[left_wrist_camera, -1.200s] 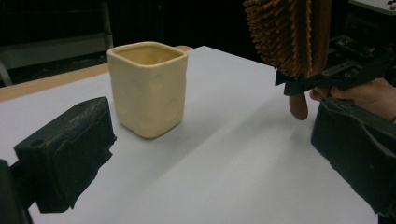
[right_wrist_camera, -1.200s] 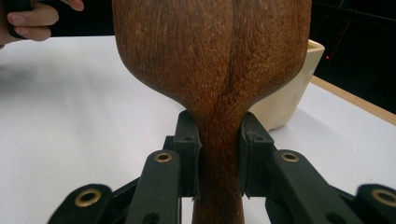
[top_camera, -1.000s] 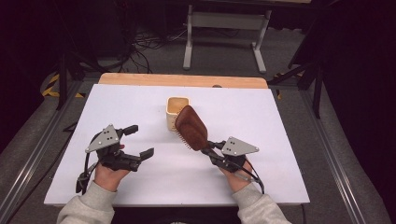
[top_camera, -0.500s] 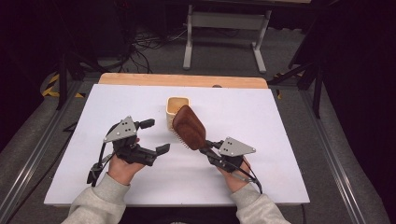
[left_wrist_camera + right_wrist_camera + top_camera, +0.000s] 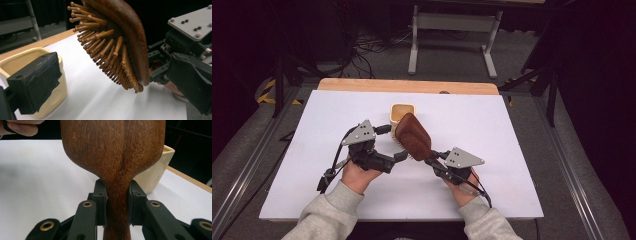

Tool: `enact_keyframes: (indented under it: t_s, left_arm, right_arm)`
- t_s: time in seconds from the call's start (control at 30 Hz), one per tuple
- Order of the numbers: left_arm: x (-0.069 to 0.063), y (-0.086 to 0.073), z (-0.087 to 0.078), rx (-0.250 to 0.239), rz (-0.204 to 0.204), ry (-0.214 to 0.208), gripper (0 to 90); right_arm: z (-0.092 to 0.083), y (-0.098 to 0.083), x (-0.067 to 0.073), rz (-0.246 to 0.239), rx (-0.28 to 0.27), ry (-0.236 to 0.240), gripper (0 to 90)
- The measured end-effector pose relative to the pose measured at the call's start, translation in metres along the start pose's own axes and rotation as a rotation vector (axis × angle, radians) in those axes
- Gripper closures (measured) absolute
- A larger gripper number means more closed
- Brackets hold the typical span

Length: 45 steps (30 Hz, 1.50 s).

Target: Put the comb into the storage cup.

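Right hand-held gripper (image 5: 430,159) clamps a wooden hairbrush (image 5: 413,136) by its handle above the table (image 5: 512,150).
High view: left hand-held gripper (image 5: 393,142) spread wide, beside a cream cup (image 5: 402,112). Left gripper view: bristles tilt downward, near its jaws. Right gripper view: narrow handle pinched; it could twist or slip. No writing legible.

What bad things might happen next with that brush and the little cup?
1. The right gripper pinches only the narrow handle of the wooden hairbrush, so the heavy head might twist or slip.
2. The brush hangs beside the cream cup; a swing could knock it over.
3. The left gripper, jaws open around the bristles, might bump them instead of gripping cleanly.
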<state>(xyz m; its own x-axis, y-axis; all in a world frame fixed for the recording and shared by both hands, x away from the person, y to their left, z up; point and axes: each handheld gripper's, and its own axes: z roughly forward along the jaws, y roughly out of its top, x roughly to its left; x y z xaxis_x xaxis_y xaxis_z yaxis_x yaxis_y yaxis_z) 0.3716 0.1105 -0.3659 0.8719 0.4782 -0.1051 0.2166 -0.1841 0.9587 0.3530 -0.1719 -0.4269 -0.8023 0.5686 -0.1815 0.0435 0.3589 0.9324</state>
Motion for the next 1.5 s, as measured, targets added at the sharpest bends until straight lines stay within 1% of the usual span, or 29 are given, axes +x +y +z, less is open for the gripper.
enact_keyframes:
  t_s: [0.07,0.33,0.37,0.43,0.53,0.57,0.63,0.67,0.73,0.8,0.87,0.9,0.93,1.0,1.03,1.07,1.1,1.13,1.3,1.33,1.37,1.43,1.5]
  left_arm:
    - [-0.001,0.000,0.004,-0.001,-0.011,-0.007,0.0]
    - [-0.003,0.001,0.020,0.014,-0.028,-0.008,0.0]
    - [-0.004,0.001,0.022,0.018,-0.035,-0.009,0.1]
    - [-0.004,0.001,0.025,0.024,-0.030,-0.002,0.2]
    - [-0.005,0.001,0.029,0.027,-0.035,-0.003,0.5]
    - [-0.005,0.000,0.030,0.032,-0.027,0.001,0.5]
    - [-0.005,0.000,0.032,0.043,-0.038,0.005,0.8]
    - [-0.005,-0.001,0.033,0.046,-0.034,0.008,1.3]
    - [-0.006,-0.001,0.035,0.049,-0.044,0.001,1.3]
    - [-0.006,-0.001,0.036,0.050,-0.033,0.002,2.7]
    - [-0.007,-0.001,0.035,0.045,-0.033,0.003,6.1]
    - [-0.007,-0.001,0.035,0.043,-0.041,-0.005,8.4]
    - [-0.006,-0.001,0.034,0.050,-0.053,-0.006,11.6]
    - [-0.005,-0.001,0.034,0.054,-0.060,-0.004,21.4]
    - [-0.005,-0.001,0.034,0.058,-0.065,-0.007,23.4]
    - [-0.005,-0.001,0.033,0.063,-0.072,0.001,26.6]
    - [-0.005,-0.001,0.033,0.063,-0.072,0.001,27.6]
    - [-0.004,-0.001,0.032,0.078,-0.084,-0.003,29.0]
    - [-0.005,-0.001,0.032,0.086,-0.113,-0.020,35.7]
    - [-0.005,0.000,0.032,0.089,-0.108,-0.024,36.9]
    - [-0.006,0.000,0.031,0.091,-0.119,-0.031,38.3]
    - [-0.006,0.000,0.031,0.097,-0.114,-0.037,40.8]
    - [-0.007,0.001,0.030,0.097,-0.123,-0.048,44.2]
  right_arm:
    - [0.000,0.000,0.000,-0.002,0.001,-0.006,72.6]
    - [0.000,0.000,0.001,-0.001,-0.005,-0.016,72.6]
    - [0.000,0.000,0.001,-0.003,-0.006,-0.018,72.6]
    - [0.000,0.000,0.002,-0.003,-0.007,-0.017,72.6]
    - [0.001,0.000,0.002,-0.002,-0.004,-0.018,72.6]
    - [0.001,-0.001,0.002,-0.001,-0.003,-0.017,72.5]
    - [0.001,-0.001,0.002,-0.003,-0.004,-0.018,72.5]
    - [0.001,-0.001,0.003,-0.004,-0.004,-0.016,72.6]
    - [0.001,-0.001,0.003,-0.005,-0.003,-0.013,72.5]
    - [0.002,-0.001,0.004,-0.009,-0.001,-0.013,72.5]
    - [0.003,-0.001,0.004,-0.013,0.002,-0.015,72.5]
    - [0.003,-0.001,0.004,-0.013,0.002,-0.013,72.5]
    - [0.003,-0.001,0.004,-0.016,0.002,-0.012,72.5]
    - [0.003,-0.001,0.005,-0.020,0.000,-0.010,72.5]
    - [0.003,-0.001,0.005,-0.021,-0.002,-0.009,72.5]
    - [0.003,-0.001,0.005,-0.023,-0.003,-0.010,72.5]
    - [0.003,-0.001,0.006,-0.026,-0.001,-0.011,72.4]
    - [0.003,-0.001,0.006,-0.031,0.001,-0.013,72.4]
    - [0.003,-0.001,0.006,-0.047,0.013,-0.022,72.3]
    - [0.004,-0.002,0.006,-0.049,0.013,-0.022,72.2]
    - [0.004,-0.002,0.006,-0.047,0.011,-0.023,72.2]
    - [0.004,-0.002,0.006,-0.050,0.012,-0.023,72.2]
    - [0.004,-0.002,0.006,-0.054,0.017,-0.022,72.1]
